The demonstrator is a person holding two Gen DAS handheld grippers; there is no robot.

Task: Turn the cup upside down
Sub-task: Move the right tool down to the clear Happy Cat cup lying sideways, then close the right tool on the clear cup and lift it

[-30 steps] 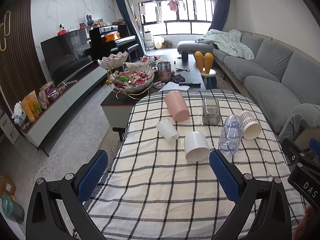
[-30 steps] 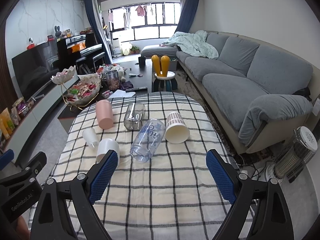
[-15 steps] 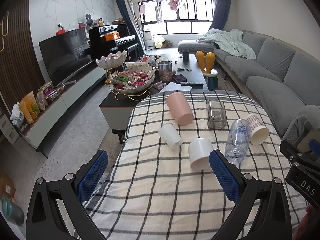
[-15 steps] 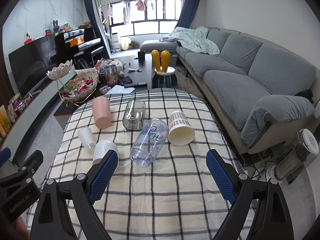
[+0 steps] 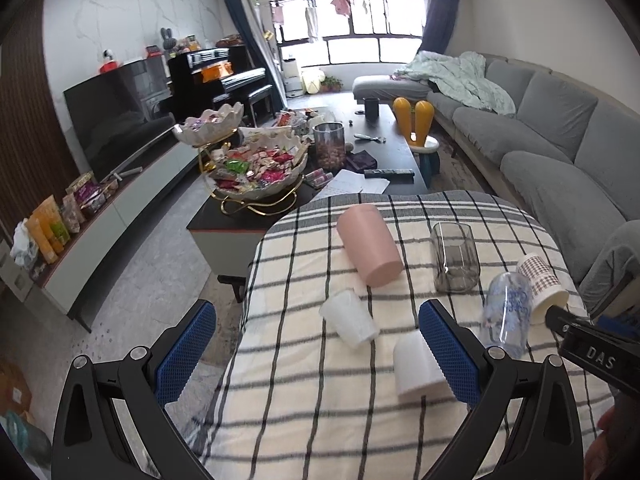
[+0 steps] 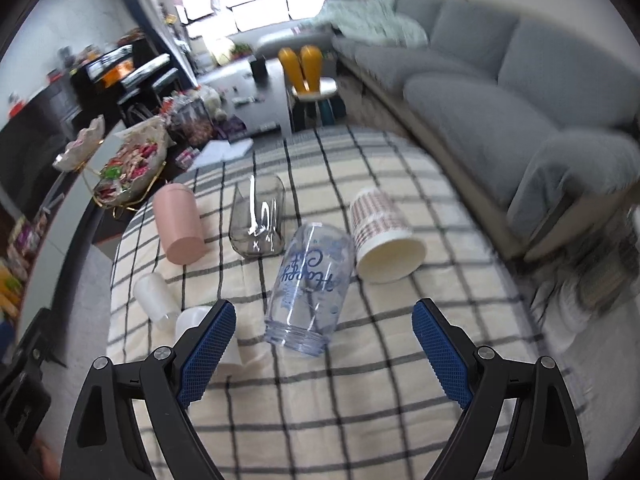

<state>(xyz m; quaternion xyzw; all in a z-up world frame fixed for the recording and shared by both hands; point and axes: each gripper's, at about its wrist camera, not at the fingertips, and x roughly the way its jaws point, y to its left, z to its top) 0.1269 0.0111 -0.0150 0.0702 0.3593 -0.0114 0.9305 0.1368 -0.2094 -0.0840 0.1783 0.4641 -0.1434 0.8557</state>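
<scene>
Your right gripper (image 6: 322,348) has dropped closer, fingers apart, framing the clear printed cup (image 6: 310,284) lying beside the paper cup (image 6: 382,240) on the table (image 6: 360,420); grasp next. Left gripper (image 5: 318,356) hangs spread, empty.

A home living room: a grey sectional sofa (image 5: 552,128) is running along the right of the frame, a television (image 5: 116,116) and upright piano (image 5: 224,80) are standing at upper left, and a snack-laden coffee table (image 5: 280,196) is occupying the centre.
</scene>
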